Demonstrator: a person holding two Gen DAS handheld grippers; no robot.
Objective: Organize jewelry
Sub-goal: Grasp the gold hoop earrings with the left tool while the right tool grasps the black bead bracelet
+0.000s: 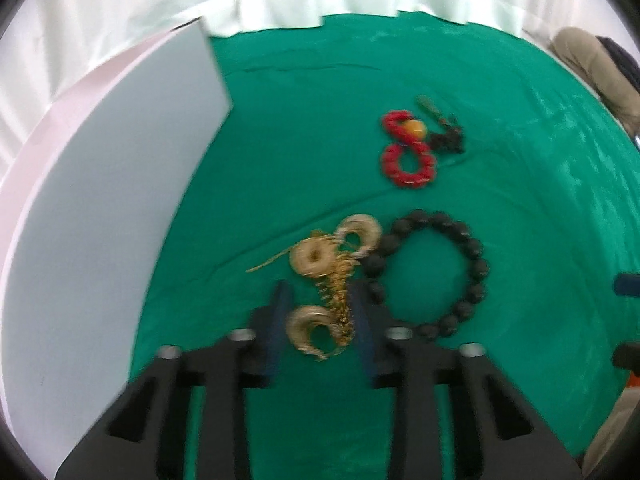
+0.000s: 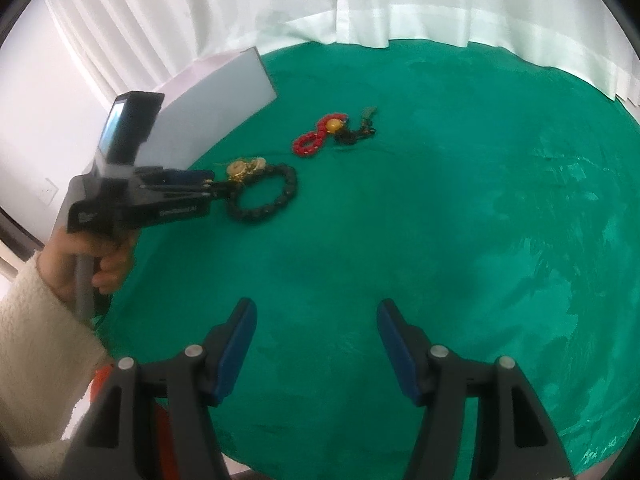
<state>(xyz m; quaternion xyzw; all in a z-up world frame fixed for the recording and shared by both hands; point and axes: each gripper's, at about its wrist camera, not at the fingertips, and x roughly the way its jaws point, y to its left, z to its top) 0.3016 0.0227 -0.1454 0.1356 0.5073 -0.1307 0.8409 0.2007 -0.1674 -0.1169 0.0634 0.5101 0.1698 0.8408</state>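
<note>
Straddling the gold jewelry (image 1: pixel 320 280) at lower centre of the left wrist view, the left gripper (image 1: pixel 320 300) has narrow fingers closely flanking it; whether they press it is unclear. In the right wrist view, the right gripper (image 2: pixel 316 312) stands wide, empty, over the green surface (image 2: pixel 440 200).

Motion blur is softening the gold jewelry (image 1: pixel 320 292) in the left wrist view. The white box (image 1: pixel 100 220) is running off the left edge. A dark blue object (image 1: pixel 628 284) is being cut off at right, unidentifiable.
</note>
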